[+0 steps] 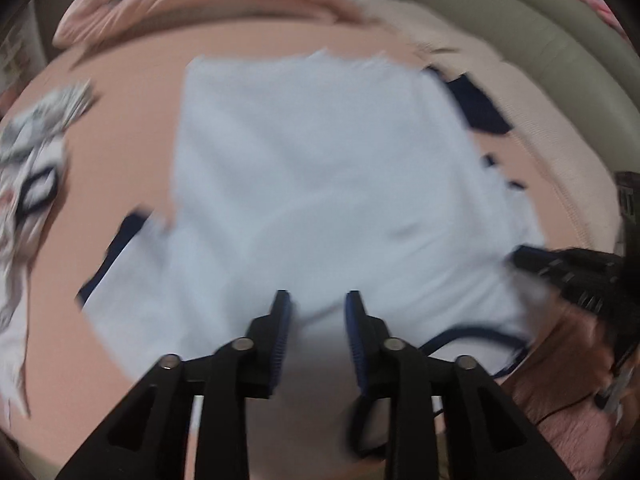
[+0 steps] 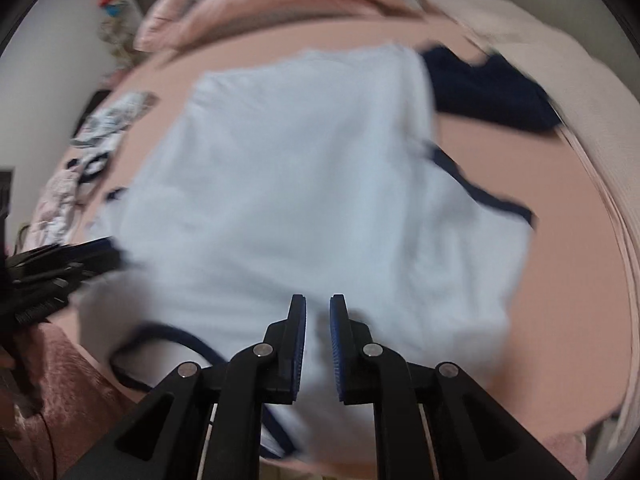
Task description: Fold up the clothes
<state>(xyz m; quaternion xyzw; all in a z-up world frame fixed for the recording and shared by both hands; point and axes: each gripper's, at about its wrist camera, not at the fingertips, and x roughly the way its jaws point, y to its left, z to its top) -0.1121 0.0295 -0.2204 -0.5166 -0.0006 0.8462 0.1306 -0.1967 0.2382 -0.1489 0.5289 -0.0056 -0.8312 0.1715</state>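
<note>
Two tools open over white shirt (image 1: 320, 168) on bed.

White T-shirt (image 1: 320, 184), navy trim. Peach-pink sheet (image 1: 120, 168). Dark navy garment (image 2: 488, 88). Grey-white patterned cloth (image 1: 36, 152), blurred, perhaps floral. Black grippers, blue pads (image 2: 298, 344).

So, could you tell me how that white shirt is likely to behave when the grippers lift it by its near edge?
The white shirt looks thin and wrinkled, so it would probably drape limply. Spread wide over the pink bed sheet, its far end may drag. It seems light.
</note>
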